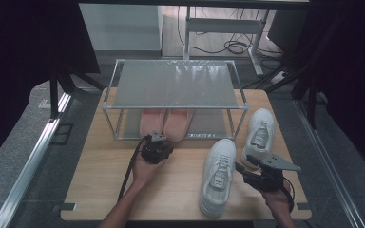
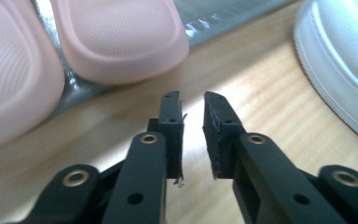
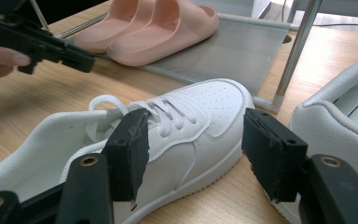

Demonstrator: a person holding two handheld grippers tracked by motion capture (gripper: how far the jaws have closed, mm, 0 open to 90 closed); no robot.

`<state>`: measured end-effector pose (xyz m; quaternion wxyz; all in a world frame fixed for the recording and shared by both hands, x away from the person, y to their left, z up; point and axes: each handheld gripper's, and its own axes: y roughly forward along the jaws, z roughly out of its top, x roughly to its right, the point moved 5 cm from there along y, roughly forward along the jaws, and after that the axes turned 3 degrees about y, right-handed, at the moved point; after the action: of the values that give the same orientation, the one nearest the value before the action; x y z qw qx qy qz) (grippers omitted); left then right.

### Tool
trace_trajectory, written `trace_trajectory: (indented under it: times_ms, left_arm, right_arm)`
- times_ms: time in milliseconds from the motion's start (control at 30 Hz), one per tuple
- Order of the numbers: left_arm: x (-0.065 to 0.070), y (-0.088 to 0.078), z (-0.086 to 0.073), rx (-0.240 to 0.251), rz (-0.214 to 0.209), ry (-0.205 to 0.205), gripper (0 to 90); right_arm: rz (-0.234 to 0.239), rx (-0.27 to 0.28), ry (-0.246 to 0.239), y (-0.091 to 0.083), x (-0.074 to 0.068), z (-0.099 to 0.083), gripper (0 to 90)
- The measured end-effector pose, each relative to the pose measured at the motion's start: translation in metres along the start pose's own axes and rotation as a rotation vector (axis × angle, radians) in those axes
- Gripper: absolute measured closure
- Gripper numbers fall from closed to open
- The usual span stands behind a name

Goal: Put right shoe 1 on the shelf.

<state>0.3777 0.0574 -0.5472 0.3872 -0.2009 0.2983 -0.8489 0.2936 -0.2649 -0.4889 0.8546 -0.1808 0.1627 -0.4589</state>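
Pink slippers (image 1: 165,122) sit side by side on the lower shelf of the metal rack (image 1: 123,61), toes facing you. Your left gripper (image 1: 156,141) hovers just in front of them over the wooden table (image 1: 100,175); its jaws stand slightly apart with nothing between them, pads clear of the nearer slipper's toe. Your right gripper (image 1: 240,167) waits beside the near white sneaker (image 1: 217,176), jaws spread wide, with one pad by the shoe's side but not pressing on it. A second white sneaker (image 1: 258,134) lies to the right of it, near the rack's front right leg. The rack's top shelf is bare.
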Motion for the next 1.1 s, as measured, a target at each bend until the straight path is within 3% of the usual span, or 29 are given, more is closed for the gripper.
trace_trajectory:
  times_ms: [200, 700, 900, 1100]
  left_arm:
    - [0.001, -0.024, -0.013, 0.013, -0.019, 0.01, 71.6]
    - [0.004, -0.066, -0.054, -0.006, -0.036, 0.009, 63.5]
    - [0.001, -0.074, -0.067, -0.007, -0.043, -0.004, 61.4]
    - [-0.003, -0.075, -0.08, -0.027, -0.022, -0.019, 60.3]
  right_arm:
    - [0.001, -0.005, -0.001, 0.001, -0.001, 0.0, 41.5]
    - [0.0, -0.004, 0.004, 0.001, -0.001, -0.001, 41.6]
    - [0.002, -0.008, 0.003, 0.002, -0.002, -0.002, 41.6]
    - [0.003, -0.011, 0.002, 0.003, -0.002, -0.003, 41.6]
